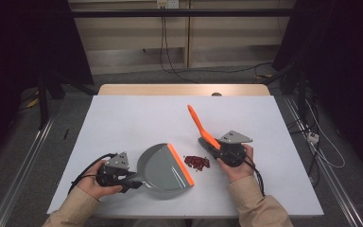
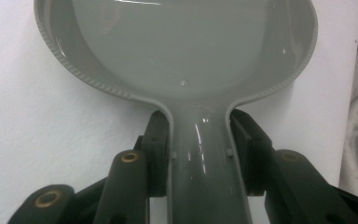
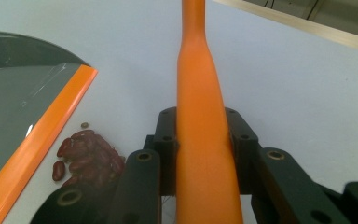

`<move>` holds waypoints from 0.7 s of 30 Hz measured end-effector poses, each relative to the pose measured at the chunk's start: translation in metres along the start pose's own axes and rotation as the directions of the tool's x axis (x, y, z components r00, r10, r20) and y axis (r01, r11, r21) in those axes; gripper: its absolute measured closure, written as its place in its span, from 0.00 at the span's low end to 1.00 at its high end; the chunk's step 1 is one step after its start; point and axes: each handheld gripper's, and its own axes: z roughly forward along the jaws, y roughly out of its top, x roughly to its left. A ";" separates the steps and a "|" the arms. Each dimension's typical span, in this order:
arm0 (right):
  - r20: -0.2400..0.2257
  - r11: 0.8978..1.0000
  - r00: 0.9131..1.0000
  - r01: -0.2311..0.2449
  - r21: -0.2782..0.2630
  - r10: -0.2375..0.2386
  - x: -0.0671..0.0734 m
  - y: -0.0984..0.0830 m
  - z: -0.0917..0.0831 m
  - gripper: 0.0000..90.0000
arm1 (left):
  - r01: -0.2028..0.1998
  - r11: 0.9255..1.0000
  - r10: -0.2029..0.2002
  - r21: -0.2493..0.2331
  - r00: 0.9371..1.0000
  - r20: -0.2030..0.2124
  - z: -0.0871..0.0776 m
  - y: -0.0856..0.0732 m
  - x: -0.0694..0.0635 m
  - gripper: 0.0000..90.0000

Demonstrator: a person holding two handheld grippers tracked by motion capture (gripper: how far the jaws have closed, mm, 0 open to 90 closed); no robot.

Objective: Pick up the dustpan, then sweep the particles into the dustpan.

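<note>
Left claw (image 1: 134,180) is clamped on the grey handle of the dustpan (image 1: 163,171); the pan lies flat on the surface (image 1: 123,123), its orange lip (image 1: 180,164) facing the beans (image 1: 196,162). Right claw (image 1: 207,143) is clamped on the orange handle of the brush (image 1: 203,126); the handle rises up and away from the beans, and the brush head is hidden behind the claw. The beans sit in a small heap just beside the lip, between it and the right claw. Judgement: sweeping is the step in hand; keep the lip pressed to the surface so no bean slips under; draw the brush toward the lip in short, low strokes; hold the pan steady; one stray bean just beyond the heap needs gathering too.
</note>
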 end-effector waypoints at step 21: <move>0.044 1.000 0.999 0.014 0.002 -0.014 0.015 -0.001 0.000 0.79 | -0.016 1.000 0.016 0.010 1.000 0.020 0.007 0.007 -0.008 0.70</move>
